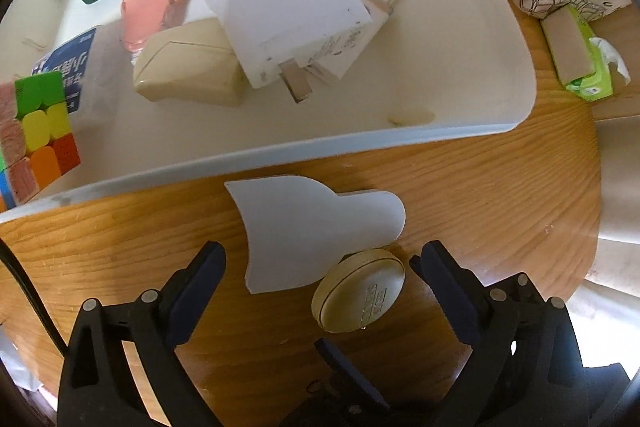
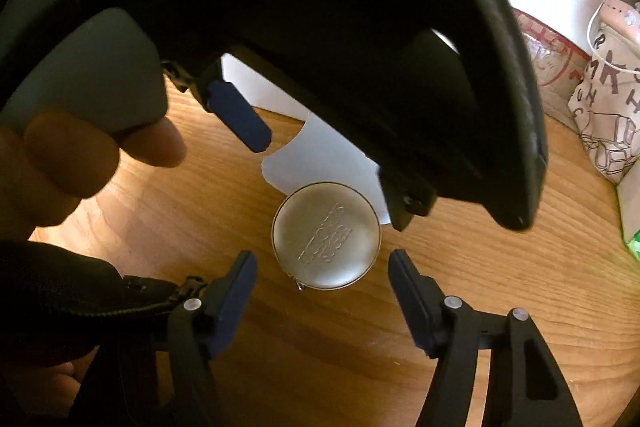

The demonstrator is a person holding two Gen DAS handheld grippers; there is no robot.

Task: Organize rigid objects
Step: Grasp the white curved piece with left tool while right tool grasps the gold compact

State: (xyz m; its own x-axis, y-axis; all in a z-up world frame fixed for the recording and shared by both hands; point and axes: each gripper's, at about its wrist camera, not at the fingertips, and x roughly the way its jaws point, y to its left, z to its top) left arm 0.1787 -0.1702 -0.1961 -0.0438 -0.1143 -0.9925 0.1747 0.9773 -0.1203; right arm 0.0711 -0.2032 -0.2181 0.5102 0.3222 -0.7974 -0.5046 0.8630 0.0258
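Round beige case (image 2: 326,235) lies between both wide-open grippers, left gripper (image 1: 318,261) and right gripper (image 2: 322,265).

The right gripper (image 2: 322,261) hangs with jaws spread wide over the wooden table (image 2: 480,247), and a round beige case (image 2: 326,235) lies just beyond its tips. Farther off, the left gripper (image 2: 320,163) looms dark above a white card (image 2: 320,155).

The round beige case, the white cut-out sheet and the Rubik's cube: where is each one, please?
round beige case (image 2: 326,235): right wrist view, middle of its embossed lid.
white cut-out sheet (image 1: 304,231): left wrist view, middle of its wide part.
Rubik's cube (image 1: 38,131): left wrist view, a yellow tile.
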